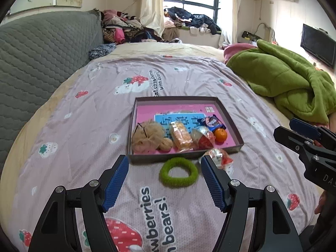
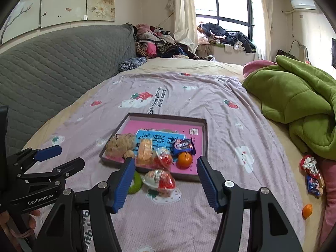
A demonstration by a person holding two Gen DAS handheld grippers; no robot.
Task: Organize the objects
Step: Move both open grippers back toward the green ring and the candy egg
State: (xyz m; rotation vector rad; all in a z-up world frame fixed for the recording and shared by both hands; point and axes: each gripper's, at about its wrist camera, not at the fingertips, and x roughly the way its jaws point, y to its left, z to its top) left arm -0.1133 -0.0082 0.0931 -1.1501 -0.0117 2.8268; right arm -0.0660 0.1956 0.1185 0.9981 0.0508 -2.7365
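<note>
- The shallow cardboard tray [image 1: 229, 115] sits at the middle of the left wrist view on the strawberry-print bedsheet [image 1: 84, 130]. Along its near wall lie a beige mesh puff [image 1: 147, 136], an orange-filled packet [image 1: 180, 136], a red-and-clear wrapped snack [image 1: 202, 138], a tangerine [image 1: 220, 135] and a dark blue biscuit packet [image 1: 212, 121].
- Two things lie loose just outside the tray's near wall: a green fuzzy ring [image 1: 178, 172] and a second red-and-clear snack bag [image 2: 159, 178].
- The left gripper [image 1: 164, 180] has its jaws spread wide and holds nothing. The ring lies flat straight ahead, in the lower centre of that view, between the lines of the two blue pads [image 1: 116, 182], with no long axis to align to.
- The right gripper [image 2: 166, 180] is likewise wide and empty. The snack bag lies dead ahead between its fingers, its long axis running roughly across the frame, left to right.
- My judgement: each arm is nearer one item, left to the ring and right to the bag, so either can go straight forward and down.
- At the lower right of the right wrist view, more wrapped snacks [image 2: 313, 176] and another tangerine [image 2: 307, 211] wait near the green quilt [image 2: 298, 96], well apart from the tray.
</note>
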